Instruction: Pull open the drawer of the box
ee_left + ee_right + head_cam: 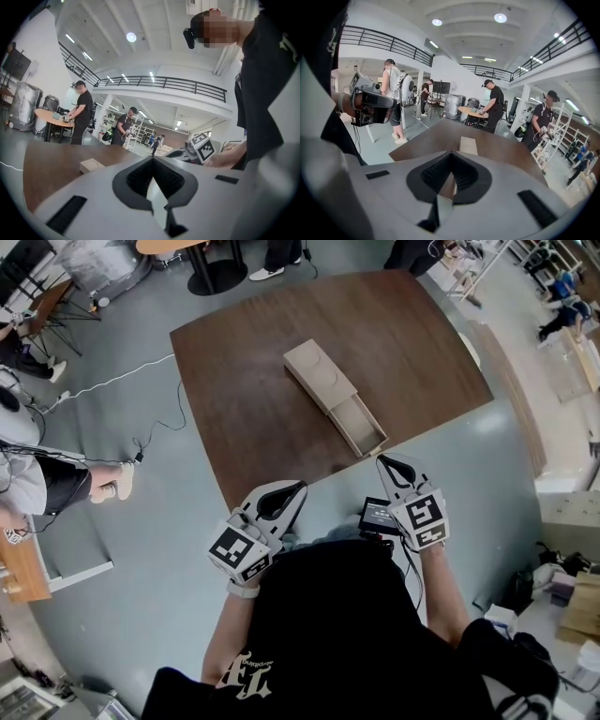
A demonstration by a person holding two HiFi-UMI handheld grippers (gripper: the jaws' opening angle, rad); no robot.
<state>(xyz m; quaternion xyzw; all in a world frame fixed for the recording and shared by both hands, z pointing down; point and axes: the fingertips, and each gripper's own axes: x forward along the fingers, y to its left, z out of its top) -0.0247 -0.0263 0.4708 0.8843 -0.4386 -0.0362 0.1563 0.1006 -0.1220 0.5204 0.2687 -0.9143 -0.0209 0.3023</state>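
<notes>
A beige box [321, 374] lies at an angle on the brown table [234, 390]. Its drawer [359, 425] stands pulled out toward the table's near edge and looks empty. Both grippers hang off the table, close to my body. My left gripper [298, 487] is shut with nothing in it, below and left of the drawer. My right gripper [382, 459] is shut and empty, just below the drawer's end, apart from it. The left gripper view has the box [92, 165] far left of the closed jaws [152, 160]. In the right gripper view the box [468, 145] lies straight ahead of the jaws [451, 154].
A small black device [380, 517] hangs at my waist between the grippers. A white cable [112, 382] runs over the grey floor left of the table. A seated person [37, 474] is at the far left. Several people stand at a round table [474, 112] beyond.
</notes>
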